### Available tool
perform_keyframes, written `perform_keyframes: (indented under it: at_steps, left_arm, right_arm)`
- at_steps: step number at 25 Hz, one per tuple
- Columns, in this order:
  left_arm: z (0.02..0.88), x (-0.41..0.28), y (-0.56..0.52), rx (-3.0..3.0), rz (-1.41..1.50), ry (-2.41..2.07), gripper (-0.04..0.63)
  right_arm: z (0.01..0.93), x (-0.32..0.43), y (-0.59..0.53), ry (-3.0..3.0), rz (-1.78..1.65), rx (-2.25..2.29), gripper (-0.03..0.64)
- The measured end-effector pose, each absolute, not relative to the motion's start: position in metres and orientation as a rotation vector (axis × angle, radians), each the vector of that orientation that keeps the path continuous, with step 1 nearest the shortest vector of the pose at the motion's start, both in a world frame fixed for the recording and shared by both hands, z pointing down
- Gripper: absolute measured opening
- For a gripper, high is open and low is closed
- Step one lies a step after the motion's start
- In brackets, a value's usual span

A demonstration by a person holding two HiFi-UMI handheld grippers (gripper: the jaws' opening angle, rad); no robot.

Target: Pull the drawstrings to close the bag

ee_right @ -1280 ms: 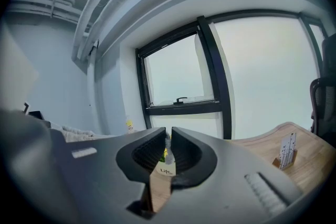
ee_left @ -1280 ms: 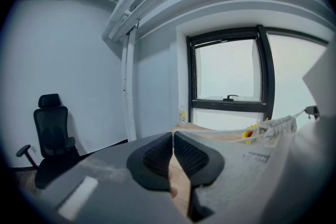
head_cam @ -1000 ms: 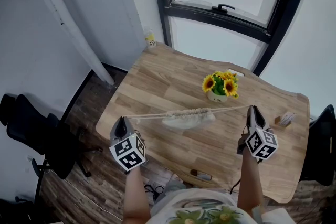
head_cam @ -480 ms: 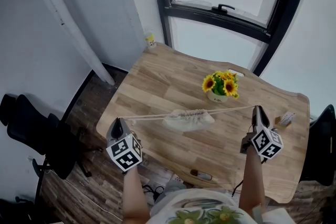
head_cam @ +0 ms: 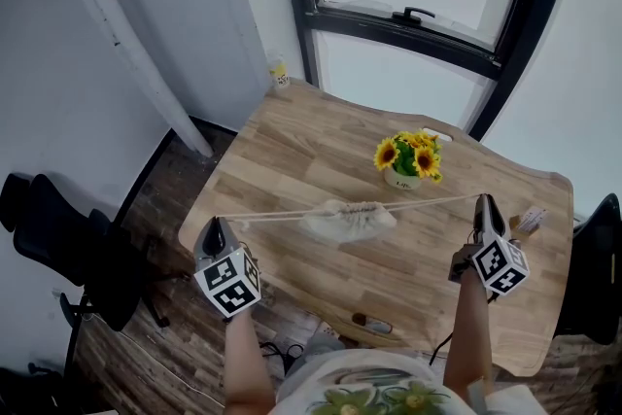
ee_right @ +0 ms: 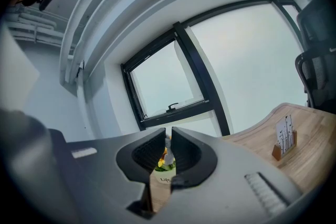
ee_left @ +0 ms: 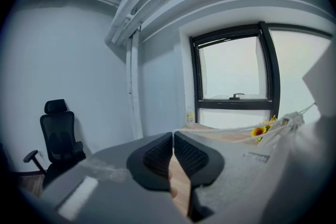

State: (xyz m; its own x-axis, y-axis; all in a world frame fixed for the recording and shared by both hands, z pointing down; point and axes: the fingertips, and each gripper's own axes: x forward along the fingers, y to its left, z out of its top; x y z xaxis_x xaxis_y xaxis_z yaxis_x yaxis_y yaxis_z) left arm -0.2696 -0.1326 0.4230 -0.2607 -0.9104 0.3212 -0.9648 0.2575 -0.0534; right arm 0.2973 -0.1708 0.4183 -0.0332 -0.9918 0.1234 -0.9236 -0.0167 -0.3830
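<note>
A pale cloth drawstring bag (head_cam: 348,220) hangs just above the wooden table (head_cam: 292,146), its mouth gathered into tight pleats. Its cords (head_cam: 277,214) stretch taut left and right from the mouth. My left gripper (head_cam: 215,224) is at the table's left front corner, shut on the left cord end; in the left gripper view the cord (ee_left: 231,130) runs from the closed jaws (ee_left: 172,135) off to the right. My right gripper (head_cam: 484,202) holds the right cord end, and a pale piece of cord shows between its nearly closed jaws (ee_right: 168,136).
A pot of sunflowers (head_cam: 411,160) stands just behind the bag. A small card stand (head_cam: 530,219) sits near the right gripper, a dark small item (head_cam: 372,323) lies at the table's front edge. Office chairs stand at left (head_cam: 58,248) and right (head_cam: 598,258). A window lies beyond.
Both grippers have moved apart, the left one further left and the right one further right. The cords are stretched longer and the bag's mouth is gathered tighter.
</note>
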Motion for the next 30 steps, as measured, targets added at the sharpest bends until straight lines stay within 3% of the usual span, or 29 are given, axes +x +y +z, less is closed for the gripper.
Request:
perform_keyframes:
  at_steps: [30]
  left_arm:
    - [0.370, -0.210, -0.134, 1.997, 0.190, -2.206, 0.015]
  right_arm:
    - [0.364, 0.226, -0.164, 2.358, -0.160, -1.908, 0.041]
